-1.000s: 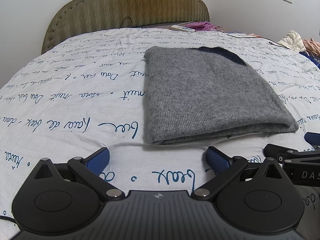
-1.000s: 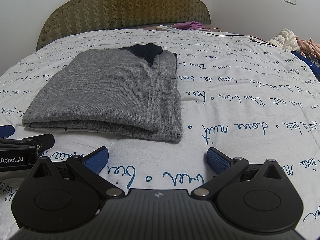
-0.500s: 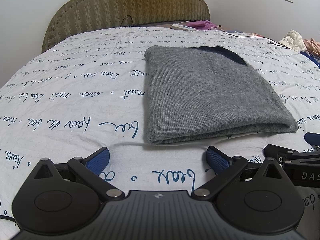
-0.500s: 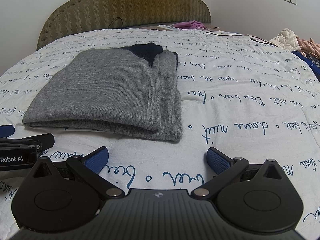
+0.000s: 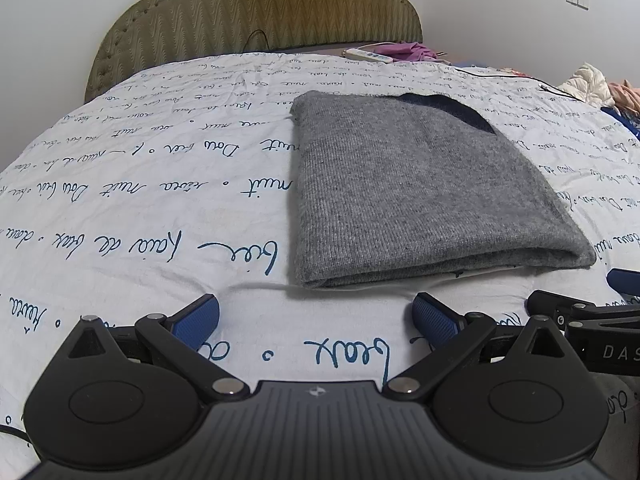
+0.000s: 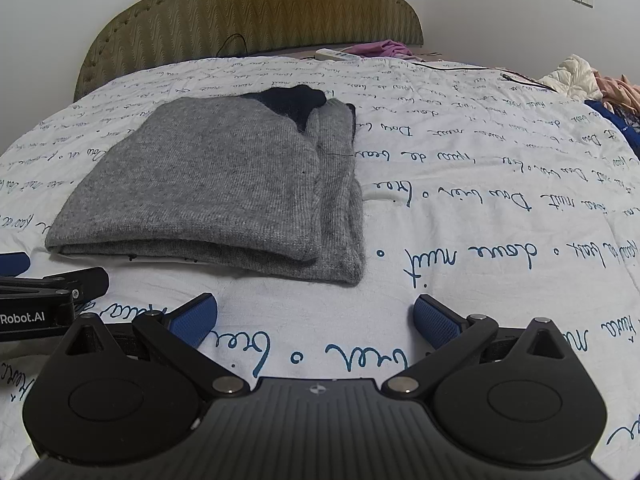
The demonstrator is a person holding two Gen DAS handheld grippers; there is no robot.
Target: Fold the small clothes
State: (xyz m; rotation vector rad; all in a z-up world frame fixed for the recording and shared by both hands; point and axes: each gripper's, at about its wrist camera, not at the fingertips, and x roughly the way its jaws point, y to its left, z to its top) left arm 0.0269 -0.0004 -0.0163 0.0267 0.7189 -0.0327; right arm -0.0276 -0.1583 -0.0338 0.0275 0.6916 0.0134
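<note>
Nothing has moved since the earlier frames. Grey sweater (image 5: 420, 188) lies folded on the bed (image 5: 140, 200), at 12 o'clock of both grippers. Left gripper (image 5: 316, 316) and right gripper (image 6: 316, 314) — fingers apart, empty. Next fold, I judge: pinch both near corners evenly.

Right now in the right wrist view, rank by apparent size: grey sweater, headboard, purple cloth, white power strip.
1. headboard and grey sweater: similar frame area; the sweater lies nearer, so unranked.
2. purple cloth
3. white power strip: smallest, though both are far and tiny.
</note>
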